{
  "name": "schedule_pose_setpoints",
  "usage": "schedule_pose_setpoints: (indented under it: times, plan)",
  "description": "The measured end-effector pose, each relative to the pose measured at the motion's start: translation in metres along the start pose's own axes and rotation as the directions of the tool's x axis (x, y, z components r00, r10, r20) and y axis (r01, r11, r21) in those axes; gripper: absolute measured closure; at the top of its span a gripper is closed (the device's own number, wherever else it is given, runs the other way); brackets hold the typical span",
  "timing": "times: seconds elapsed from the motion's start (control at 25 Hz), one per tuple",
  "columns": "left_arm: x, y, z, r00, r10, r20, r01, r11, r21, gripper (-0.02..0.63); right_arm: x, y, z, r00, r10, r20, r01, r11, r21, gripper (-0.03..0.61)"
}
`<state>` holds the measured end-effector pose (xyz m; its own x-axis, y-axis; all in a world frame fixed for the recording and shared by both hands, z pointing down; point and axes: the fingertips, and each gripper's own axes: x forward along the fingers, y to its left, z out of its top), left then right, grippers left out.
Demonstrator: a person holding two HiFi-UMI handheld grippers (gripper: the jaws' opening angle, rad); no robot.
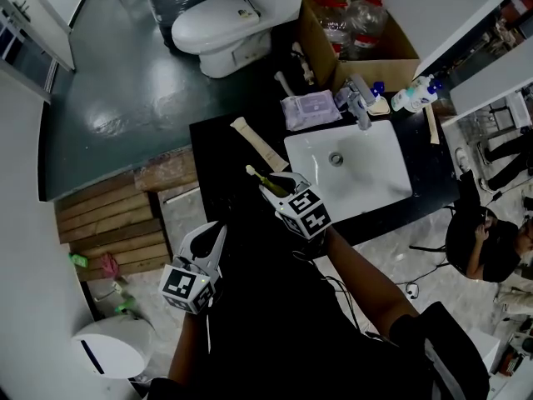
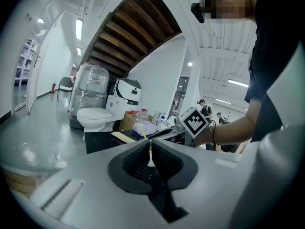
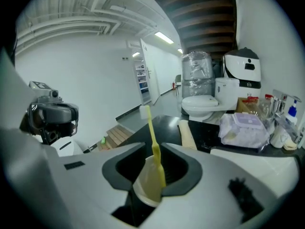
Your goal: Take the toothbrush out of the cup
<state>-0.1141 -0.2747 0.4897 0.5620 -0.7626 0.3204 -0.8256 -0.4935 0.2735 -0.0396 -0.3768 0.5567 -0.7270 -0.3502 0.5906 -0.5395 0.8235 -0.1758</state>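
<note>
My right gripper [image 3: 153, 149] is shut on a small translucent cup [image 3: 147, 185] held between its jaws. A yellow toothbrush [image 3: 152, 132] stands in the cup, its white head pointing up and away. In the head view the right gripper [image 1: 279, 183] holds the toothbrush [image 1: 258, 176] over the black counter [image 1: 221, 152], left of the sink [image 1: 366, 182]. My left gripper [image 1: 218, 230] hangs lower left, off the counter's edge, apart from the cup. Its jaws [image 2: 150, 144] are pressed together with nothing in them. The right gripper's marker cube [image 2: 195, 120] shows ahead of it.
A faucet [image 1: 358, 98], a wipes pack [image 1: 310, 109] and a long wooden piece [image 1: 258, 144] lie on the counter. Behind it stand a toilet [image 1: 218, 27] and a cardboard box [image 1: 391, 52] of bottles. Wooden steps [image 1: 108, 223] and a white bin [image 1: 108, 348] are at left.
</note>
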Motion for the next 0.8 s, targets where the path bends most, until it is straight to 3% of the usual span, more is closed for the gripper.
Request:
schedule_pose_setpoints:
  times: [0.24, 0.48, 0.64, 0.8]
  plan:
    - [-0.001, 0.000, -0.005, 1.000, 0.008, -0.004, -0.008, 1.000, -0.001, 0.591, 0.011, 0.000, -0.006, 0.997, -0.028, -0.071, 0.020, 0.993, -0.116, 0.490]
    - [-0.004, -0.001, -0.009, 1.000, 0.007, -0.019, -0.007, 1.000, 0.002, 0.591, 0.013, -0.001, -0.006, 0.993, -0.084, -0.081, 0.062, 0.969, -0.240, 0.518]
    - [-0.007, -0.004, -0.005, 1.000, 0.011, -0.010, -0.011, 1.000, -0.011, 0.591, 0.008, -0.004, -0.006, 0.993, -0.102, -0.066, 0.086, 0.973, -0.212, 0.522]
    - [-0.013, -0.006, -0.001, 1.000, 0.011, -0.003, -0.011, 1.000, -0.002, 0.591, -0.010, -0.009, -0.008, 0.992, -0.124, 0.006, 0.124, 0.990, -0.073, 0.523]
